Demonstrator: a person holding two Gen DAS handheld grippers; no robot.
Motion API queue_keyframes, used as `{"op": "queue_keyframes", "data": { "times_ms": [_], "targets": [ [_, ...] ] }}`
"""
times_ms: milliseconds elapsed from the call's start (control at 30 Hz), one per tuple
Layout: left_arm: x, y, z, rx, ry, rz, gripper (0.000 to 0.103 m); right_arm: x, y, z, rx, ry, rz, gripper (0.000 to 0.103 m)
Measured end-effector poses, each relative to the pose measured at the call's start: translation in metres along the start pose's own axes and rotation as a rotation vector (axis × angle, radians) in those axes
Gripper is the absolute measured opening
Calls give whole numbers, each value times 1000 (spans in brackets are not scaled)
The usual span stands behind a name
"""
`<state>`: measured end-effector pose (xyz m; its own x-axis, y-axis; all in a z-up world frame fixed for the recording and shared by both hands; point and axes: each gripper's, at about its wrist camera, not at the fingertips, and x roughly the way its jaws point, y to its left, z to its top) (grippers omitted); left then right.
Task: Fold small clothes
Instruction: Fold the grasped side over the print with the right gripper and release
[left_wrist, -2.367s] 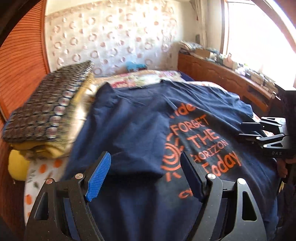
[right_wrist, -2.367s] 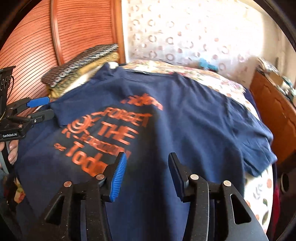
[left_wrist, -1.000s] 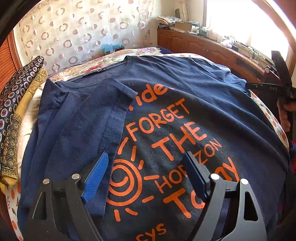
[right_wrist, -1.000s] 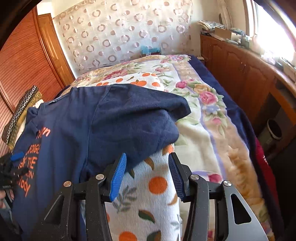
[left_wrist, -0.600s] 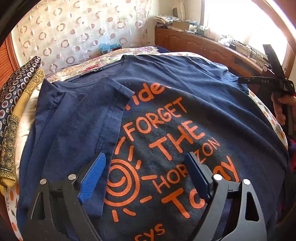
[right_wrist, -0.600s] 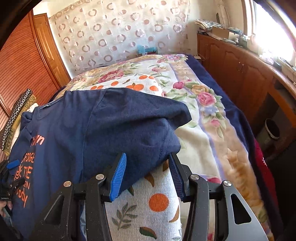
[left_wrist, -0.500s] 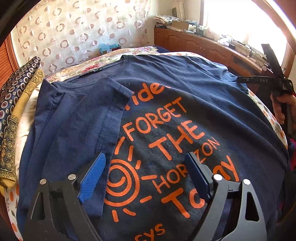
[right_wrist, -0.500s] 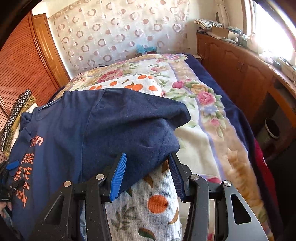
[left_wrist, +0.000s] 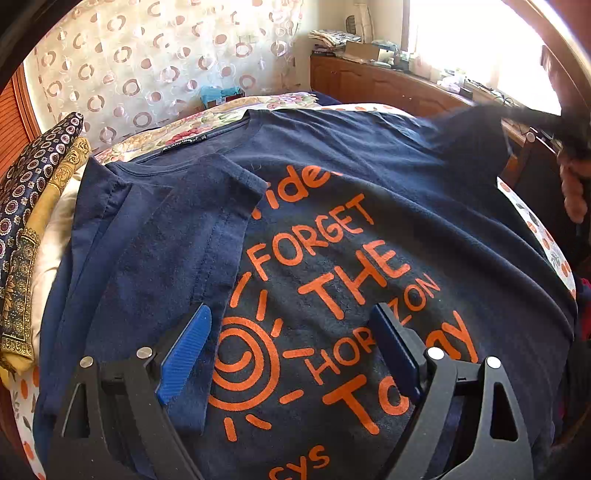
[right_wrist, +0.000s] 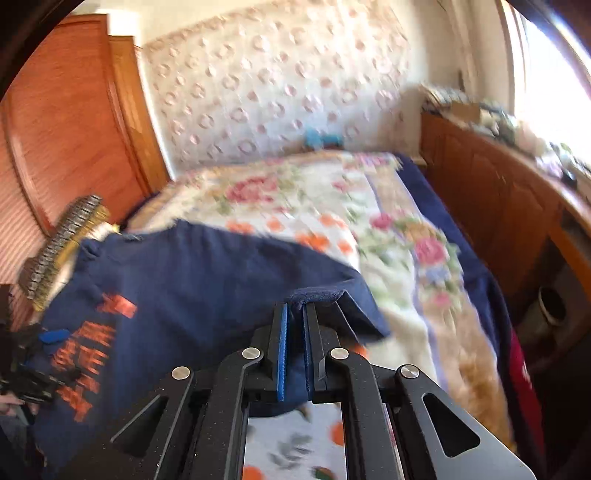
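A navy T-shirt (left_wrist: 332, 229) lies spread print-up across the bed (right_wrist: 399, 236), one sleeve already folded in. The right gripper (right_wrist: 293, 325), jaws nearly closed, pinches the other sleeve (right_wrist: 325, 299), probably to fold it inward likewise. The left gripper (left_wrist: 291, 350) hovers wide open, empty. Folded fabrics (left_wrist: 26, 206) sit far left.

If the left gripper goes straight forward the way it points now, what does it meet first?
Most likely the navy T-shirt: the open left gripper points over its orange print, and the cloth fills the path ahead. Depth is unclear.
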<state>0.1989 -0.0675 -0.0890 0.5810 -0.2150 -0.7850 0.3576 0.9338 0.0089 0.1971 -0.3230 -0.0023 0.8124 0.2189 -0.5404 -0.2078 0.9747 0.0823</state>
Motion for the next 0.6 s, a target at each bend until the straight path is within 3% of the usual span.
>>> {"op": "queue_keyframes", "data": {
  "times_ms": [133, 233, 333, 433, 533, 600],
  "targets": [
    [0, 1, 1, 6, 1, -1, 88, -14, 42, 16, -79, -51, 80, 7],
    [-3, 3, 0, -2, 3, 5, 88, -11, 75, 18, -130, -17, 185, 8],
    [-21, 6, -2, -19, -54, 12, 88, -8, 94, 11, -185, 3, 206, 21],
    [-39, 5, -3, -24, -96, 14, 88, -12, 89, 4, -195, -17, 213, 52],
    [-57, 3, -3, -38, -137, 11, 88, -11, 68, 3, -163, -40, 197, 53],
    [-64, 2, -3, -52, -153, -13, 88, -1, 54, -1, -117, -13, 133, 53]
  ]
}}
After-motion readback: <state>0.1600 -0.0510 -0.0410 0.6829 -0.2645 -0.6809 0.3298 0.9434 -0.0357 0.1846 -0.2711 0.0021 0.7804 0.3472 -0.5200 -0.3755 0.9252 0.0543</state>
